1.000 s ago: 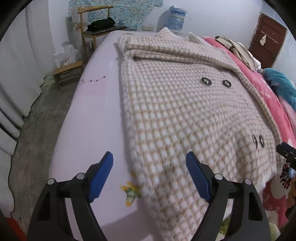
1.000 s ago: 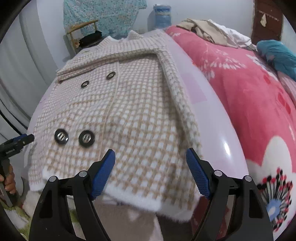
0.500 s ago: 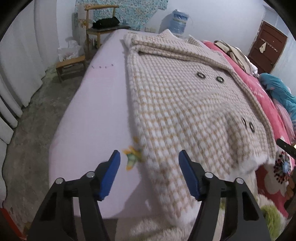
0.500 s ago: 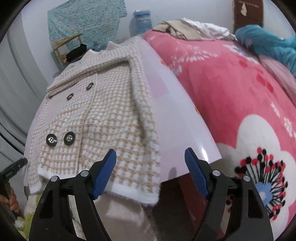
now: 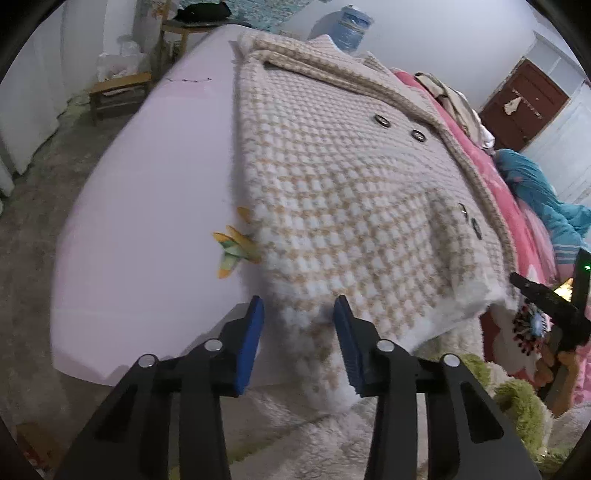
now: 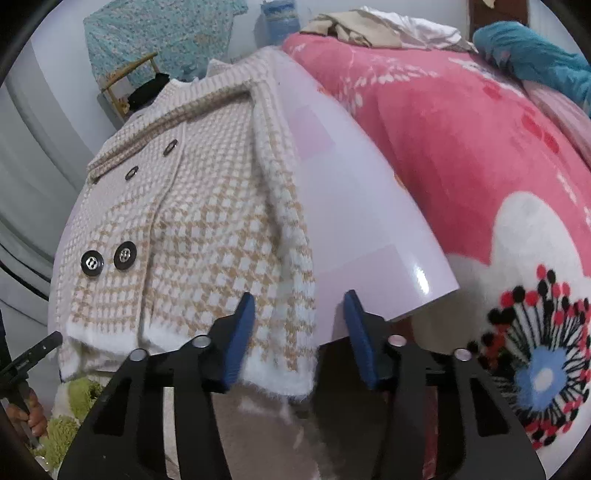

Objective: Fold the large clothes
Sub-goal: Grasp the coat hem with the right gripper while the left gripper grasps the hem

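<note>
A beige and white checked knit coat (image 5: 343, 192) with dark buttons lies buttoned, front up, on a glossy pale lilac table (image 5: 147, 206); its hem hangs over the near edge. My left gripper (image 5: 298, 343) is open at the hem's left corner, with the fluffy hem between its blue pads. My right gripper (image 6: 298, 334) is open at the hem's right corner (image 6: 280, 354), where the folded sleeve edge hangs down. The coat (image 6: 192, 221) fills the left half of the right wrist view.
A pink floral blanket (image 6: 480, 166) covers the bed right of the table, with a teal garment (image 6: 535, 62) and a clothes pile behind. Wooden chairs (image 5: 122, 92) and a water jug (image 5: 351, 27) stand beyond. A shaggy green and white rug (image 5: 517, 406) lies below.
Both grippers have pulled back and dropped to the near table edge, down to the coat's hem. Their jaws have narrowed but stay open.
</note>
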